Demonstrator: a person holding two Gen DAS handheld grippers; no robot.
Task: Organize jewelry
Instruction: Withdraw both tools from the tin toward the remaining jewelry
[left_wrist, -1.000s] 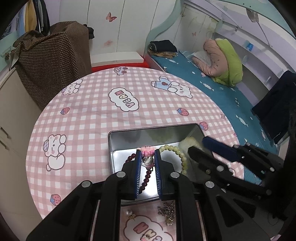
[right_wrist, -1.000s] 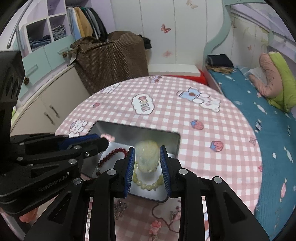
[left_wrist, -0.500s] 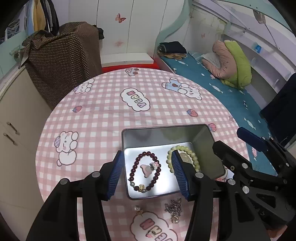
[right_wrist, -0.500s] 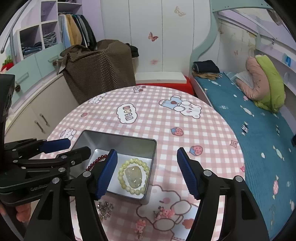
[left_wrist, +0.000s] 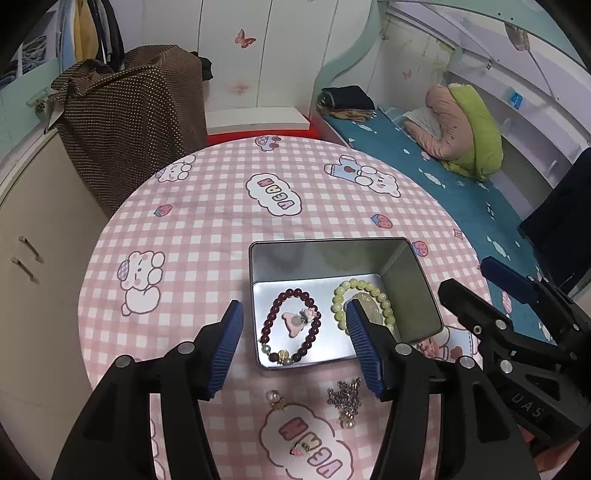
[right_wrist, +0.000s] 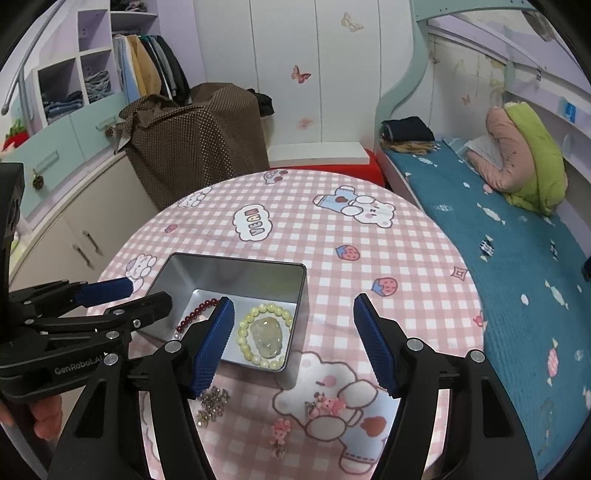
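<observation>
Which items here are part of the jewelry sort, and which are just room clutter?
Job items:
metal tin
dark red bead bracelet
pale green bead bracelet
pearl earring
rhinestone earring
pink charm earrings

Clutter:
brown dotted cover
folded dark clothes
pink and green bedding

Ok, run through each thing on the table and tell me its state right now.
Left tool: open, empty.
Right tool: open, empty.
Metal tin: lidless, upright.
Dark red bracelet: in tin.
Pale green bracelet: in tin.
Pearl earring: on tablecloth.
Pink charms: on tablecloth.
</observation>
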